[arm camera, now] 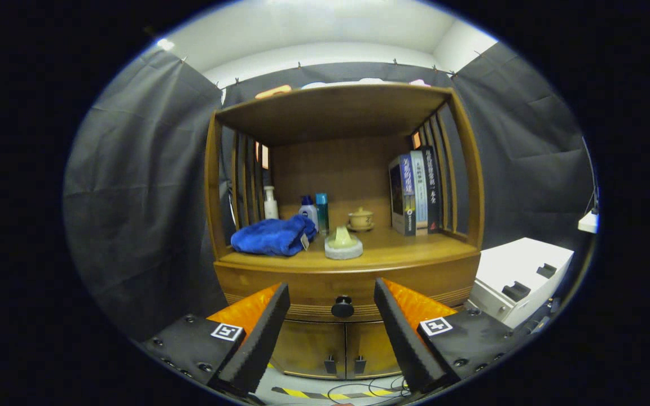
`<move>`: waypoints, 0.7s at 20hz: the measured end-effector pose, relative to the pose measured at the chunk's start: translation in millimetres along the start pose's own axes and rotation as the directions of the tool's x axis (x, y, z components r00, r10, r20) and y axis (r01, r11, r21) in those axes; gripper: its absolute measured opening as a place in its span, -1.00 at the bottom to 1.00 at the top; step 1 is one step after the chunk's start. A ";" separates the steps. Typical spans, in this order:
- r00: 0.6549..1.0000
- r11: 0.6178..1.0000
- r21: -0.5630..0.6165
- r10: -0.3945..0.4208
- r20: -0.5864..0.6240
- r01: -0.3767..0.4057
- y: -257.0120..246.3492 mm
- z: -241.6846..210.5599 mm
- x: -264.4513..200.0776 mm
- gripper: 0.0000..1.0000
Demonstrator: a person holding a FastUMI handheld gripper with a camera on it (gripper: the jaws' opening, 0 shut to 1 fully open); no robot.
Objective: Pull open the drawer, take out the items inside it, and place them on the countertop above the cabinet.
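The jaws (332, 316) stand wide apart and hold nothing; both ribbed black pads (263, 332) are bare. Between them, some way ahead, sits the round black knob (342, 306) of the drawer (313, 290), which is closed flush with the front of the wooden cabinet (342, 270). Below the drawer are two closed cabinet doors (345, 349). Directly above the drawer lies the tabletop (415, 248). At its front left rests a folded blue towel (273, 235); a pale round dish (343, 243) with a cone-shaped piece sits near the front centre. Behind these stand a white bottle (270, 203), two blue bottles (315, 211) and a small lidded cup on a saucer (360, 219). Upright books (415, 192) occupy the back right corner. A white box (519, 279) stands beside the cabinet on the right. Cables and striped tape (330, 393) lie on the floor
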State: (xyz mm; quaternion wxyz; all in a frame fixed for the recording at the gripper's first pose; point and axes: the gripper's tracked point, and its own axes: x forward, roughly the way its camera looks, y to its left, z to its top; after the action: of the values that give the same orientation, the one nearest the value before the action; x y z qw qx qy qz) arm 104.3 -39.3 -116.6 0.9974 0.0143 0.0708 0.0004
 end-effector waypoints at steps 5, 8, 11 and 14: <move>0.999 0.999 0.028 0.026 0.020 -0.027 2.5 47.0 -60.3 0.96; 1.000 1.000 0.018 0.022 0.011 -0.022 -4.2 61.4 -90.8 0.96; 1.000 1.000 0.000 0.011 0.018 -0.011 -11.5 71.5 -113.0 0.96; 0.999 1.000 -0.018 -0.001 0.050 0.002 -17.9 83.4 -125.9 0.97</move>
State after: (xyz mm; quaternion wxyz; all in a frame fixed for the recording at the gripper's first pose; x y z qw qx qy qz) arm -8.6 -60.0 -16.9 0.9989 0.0053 0.0460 -0.0003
